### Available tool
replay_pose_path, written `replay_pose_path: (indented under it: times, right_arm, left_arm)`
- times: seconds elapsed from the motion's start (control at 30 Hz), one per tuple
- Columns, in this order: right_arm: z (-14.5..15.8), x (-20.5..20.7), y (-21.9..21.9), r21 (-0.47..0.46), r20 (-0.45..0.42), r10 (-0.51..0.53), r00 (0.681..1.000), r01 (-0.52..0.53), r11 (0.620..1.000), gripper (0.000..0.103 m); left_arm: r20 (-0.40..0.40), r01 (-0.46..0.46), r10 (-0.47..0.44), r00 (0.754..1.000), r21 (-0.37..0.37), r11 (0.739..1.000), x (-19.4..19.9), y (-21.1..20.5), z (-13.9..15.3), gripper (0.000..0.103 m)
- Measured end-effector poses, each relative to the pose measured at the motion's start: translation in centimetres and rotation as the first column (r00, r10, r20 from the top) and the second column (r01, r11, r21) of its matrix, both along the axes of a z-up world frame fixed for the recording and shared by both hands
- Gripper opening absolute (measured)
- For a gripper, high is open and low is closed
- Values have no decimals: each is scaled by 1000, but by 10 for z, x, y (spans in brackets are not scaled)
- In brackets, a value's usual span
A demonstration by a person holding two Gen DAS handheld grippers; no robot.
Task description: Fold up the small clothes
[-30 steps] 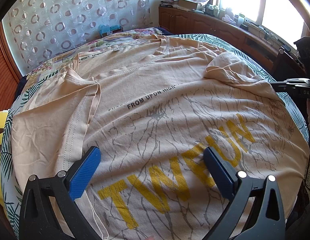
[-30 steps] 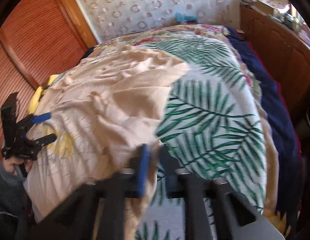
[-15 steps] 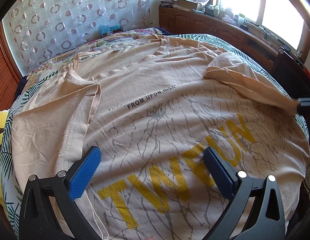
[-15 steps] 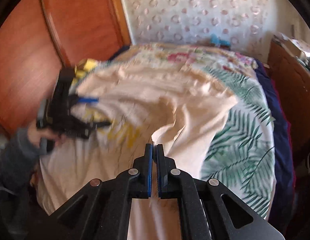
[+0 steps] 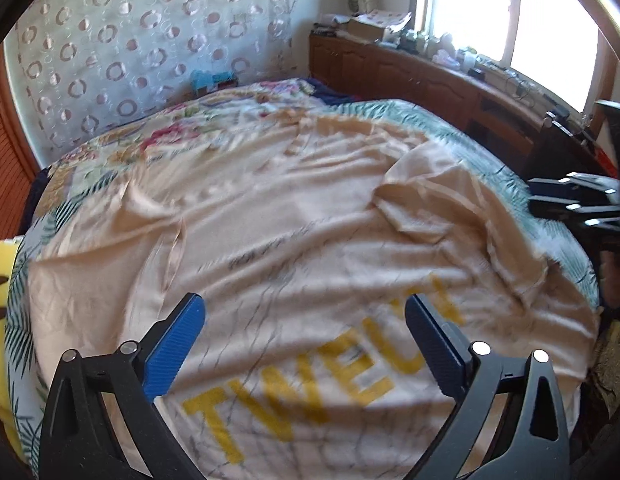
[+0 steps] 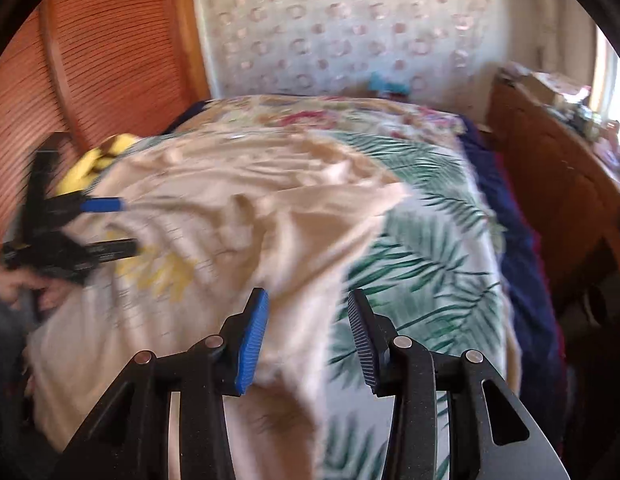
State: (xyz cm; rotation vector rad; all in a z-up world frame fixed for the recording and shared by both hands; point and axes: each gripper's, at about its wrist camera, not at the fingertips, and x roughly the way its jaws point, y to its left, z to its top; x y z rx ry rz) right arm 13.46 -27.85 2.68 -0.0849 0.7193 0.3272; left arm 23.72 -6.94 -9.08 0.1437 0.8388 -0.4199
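Note:
A beige T-shirt [image 5: 294,240] with yellow letters lies spread on the bed, one sleeve bunched at its right side [image 5: 421,204]. My left gripper [image 5: 304,320] is open and empty, hovering over the shirt's lower part. My right gripper [image 6: 308,320] is open and empty above the shirt's edge [image 6: 270,240]. The right gripper also shows in the left wrist view [image 5: 577,200] at the bed's right side. The left gripper shows in the right wrist view [image 6: 110,224].
The bed has a palm-leaf sheet [image 6: 421,248] and a navy blanket [image 6: 521,264] along its side. A wooden cabinet [image 5: 429,80] with clutter runs under the window. A wooden door [image 6: 90,60] and a yellow cloth [image 5: 2,276] are to the left.
My right gripper has opened and let go of the shirt's sleeve, which now lies on the bed. My left gripper has shifted slightly; both views are blurred by motion.

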Motion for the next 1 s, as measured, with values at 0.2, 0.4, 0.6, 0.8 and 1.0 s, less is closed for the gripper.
replay_pose_path:
  times: [0.2,0.4,0.6,0.8,1.0]
  right_arm:
    - [-23,22,2,-43,-23,-77,997,76,996,43]
    - [-36,25,6,-86,-19,-96,995,94,992,43]
    - [-35,26,5,-66,-26,-93,995,91,994,43]
    - [-33,27,0,-54,-28,-89,996,88,995,44]
    - [-33,29,-2,-58,-26,-88,996,87,995,44]
  left_arm:
    - [-25,76,-76,997,-24,997,29,-34,7,69]
    - [-99,118,-121,988,-28,993,65,-59,-11,35]
    - [-105,149,-150,983,-20,989,79,-73,-18,34]
    - [-74,178,-180,981,-30,983,78,-73,-15,4]
    - [-15,91,-92,996,-50,995,71,-41,-1,4]
